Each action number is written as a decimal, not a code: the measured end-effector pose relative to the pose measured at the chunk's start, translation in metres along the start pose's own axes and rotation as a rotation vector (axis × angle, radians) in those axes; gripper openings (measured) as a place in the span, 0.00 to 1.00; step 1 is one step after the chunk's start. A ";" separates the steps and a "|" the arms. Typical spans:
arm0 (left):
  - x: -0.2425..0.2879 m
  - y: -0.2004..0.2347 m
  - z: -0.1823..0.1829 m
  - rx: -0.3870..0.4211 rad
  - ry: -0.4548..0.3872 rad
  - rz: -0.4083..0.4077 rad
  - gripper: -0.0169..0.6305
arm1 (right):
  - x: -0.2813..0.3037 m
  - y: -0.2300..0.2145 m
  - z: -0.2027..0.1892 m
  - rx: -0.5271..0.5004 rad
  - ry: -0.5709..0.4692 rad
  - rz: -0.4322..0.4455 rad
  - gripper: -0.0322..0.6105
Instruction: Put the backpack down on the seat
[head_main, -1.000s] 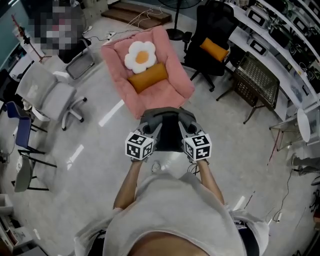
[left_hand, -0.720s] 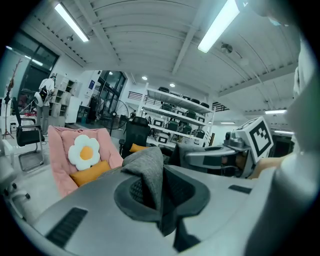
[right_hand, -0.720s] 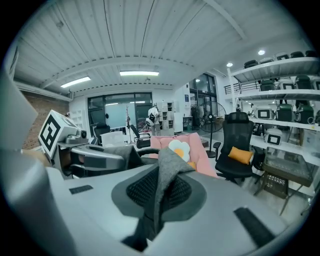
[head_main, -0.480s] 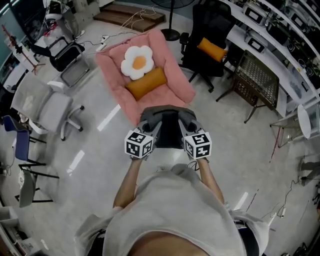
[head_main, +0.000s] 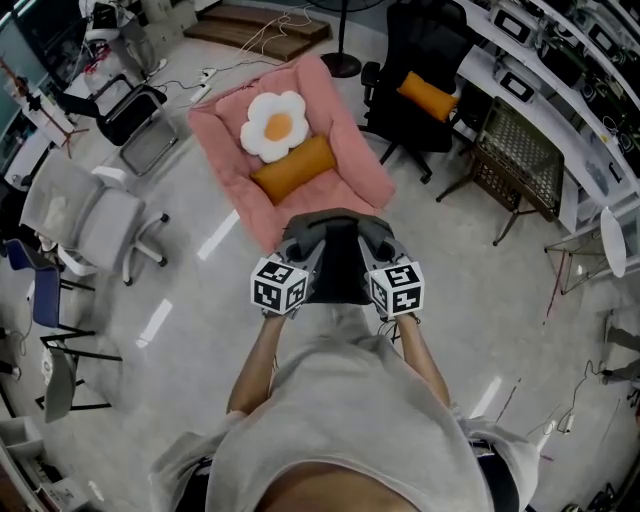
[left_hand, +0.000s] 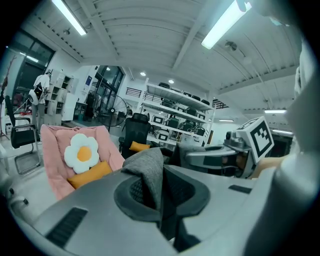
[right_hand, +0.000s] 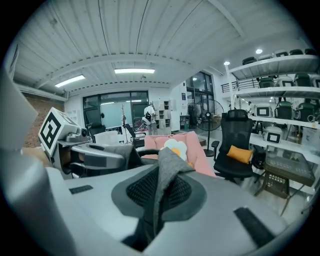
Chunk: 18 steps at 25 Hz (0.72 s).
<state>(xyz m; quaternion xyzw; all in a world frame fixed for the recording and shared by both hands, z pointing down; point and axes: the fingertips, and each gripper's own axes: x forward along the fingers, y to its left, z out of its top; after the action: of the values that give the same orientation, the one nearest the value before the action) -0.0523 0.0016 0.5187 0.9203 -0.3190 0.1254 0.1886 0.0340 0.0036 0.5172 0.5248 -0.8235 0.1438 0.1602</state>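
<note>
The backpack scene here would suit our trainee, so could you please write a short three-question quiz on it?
1. True or false: the left gripper and the right gripper are each shut on grey fabric of the backpack.
2. What lies on the pink seat? A) a flower cushion and an orange pillow; B) a laptop; C) a helmet.
3. Does the backpack rest on the seat yet?
Key: 1 true; 2 A; 3 no, the grippers hold it short of the seat.
</note>
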 end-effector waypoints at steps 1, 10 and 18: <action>0.003 0.004 0.001 0.000 0.002 0.001 0.08 | 0.005 -0.003 0.001 0.002 0.001 0.001 0.09; 0.051 0.044 0.018 -0.011 0.019 0.018 0.08 | 0.056 -0.041 0.013 0.018 0.001 0.025 0.09; 0.110 0.085 0.055 -0.031 0.014 0.038 0.08 | 0.110 -0.095 0.044 0.011 0.003 0.064 0.09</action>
<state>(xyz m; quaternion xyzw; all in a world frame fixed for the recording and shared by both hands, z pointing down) -0.0160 -0.1426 0.5304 0.9101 -0.3371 0.1306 0.2026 0.0719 -0.1433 0.5291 0.4987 -0.8390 0.1542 0.1536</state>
